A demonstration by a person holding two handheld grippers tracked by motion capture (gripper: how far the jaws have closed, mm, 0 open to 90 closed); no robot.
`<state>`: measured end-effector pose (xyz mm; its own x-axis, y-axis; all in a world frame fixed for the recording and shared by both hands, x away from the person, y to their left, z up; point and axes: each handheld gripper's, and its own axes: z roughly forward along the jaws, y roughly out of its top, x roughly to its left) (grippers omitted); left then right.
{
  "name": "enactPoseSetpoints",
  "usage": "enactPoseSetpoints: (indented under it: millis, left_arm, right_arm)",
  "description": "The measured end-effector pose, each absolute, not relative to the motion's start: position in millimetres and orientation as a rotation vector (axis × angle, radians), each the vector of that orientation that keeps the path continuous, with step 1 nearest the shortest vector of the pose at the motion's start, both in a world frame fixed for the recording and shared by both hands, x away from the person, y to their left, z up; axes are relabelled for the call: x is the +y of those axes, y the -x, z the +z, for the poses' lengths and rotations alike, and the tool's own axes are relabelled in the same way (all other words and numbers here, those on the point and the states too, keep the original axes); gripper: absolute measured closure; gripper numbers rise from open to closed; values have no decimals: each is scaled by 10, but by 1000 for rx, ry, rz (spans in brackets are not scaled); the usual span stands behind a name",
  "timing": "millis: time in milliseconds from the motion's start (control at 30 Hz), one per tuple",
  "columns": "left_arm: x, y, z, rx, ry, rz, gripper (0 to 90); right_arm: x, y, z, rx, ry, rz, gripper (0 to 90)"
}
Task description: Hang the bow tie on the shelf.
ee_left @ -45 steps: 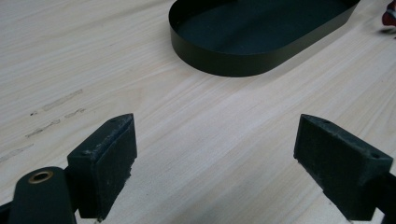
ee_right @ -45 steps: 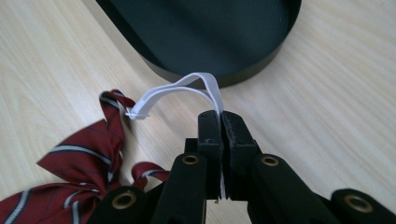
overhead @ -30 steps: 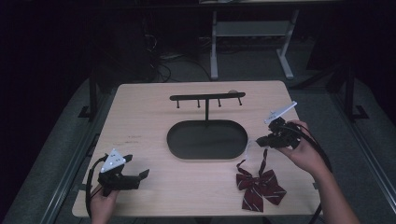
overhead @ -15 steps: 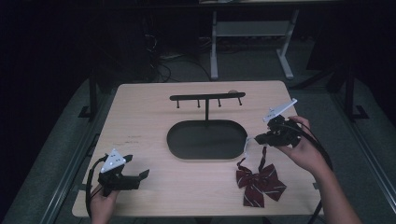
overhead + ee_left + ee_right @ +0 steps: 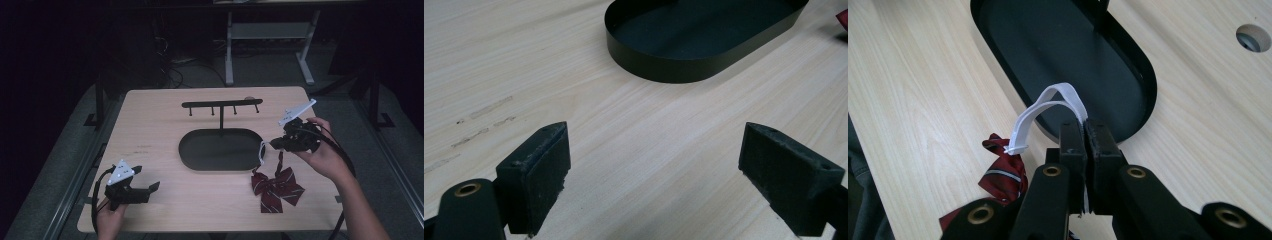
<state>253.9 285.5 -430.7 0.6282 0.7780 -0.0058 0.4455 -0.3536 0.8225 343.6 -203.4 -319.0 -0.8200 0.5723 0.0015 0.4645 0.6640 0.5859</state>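
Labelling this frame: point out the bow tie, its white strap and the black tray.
bow tie point(image 5: 276, 188): high view, middle of the striped red bow.
white strap point(image 5: 1040, 112): right gripper view, left side of the loop.
black tray point(image 5: 659, 65): left gripper view, near outer wall.

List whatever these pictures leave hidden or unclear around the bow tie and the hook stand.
- Bow tie: in the right gripper view, the right hand-held gripper covers most of it.
- White strap: its pinched end is hidden between the shut jaws.
- Hook stand: in the high view, its hooks are too small and dim to read.
- Oval tray: in the left gripper view, its far part is cut off by the top edge.
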Motion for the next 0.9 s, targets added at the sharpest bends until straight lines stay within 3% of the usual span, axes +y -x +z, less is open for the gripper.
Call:
enactPoseSetpoints:
  millis: [900]
  left_arm:
    - [2856,-2542,-4306,954,-1998,502,131]
  right_arm:
    - [-1912,-3588,-2850,2695,-815,878,870]
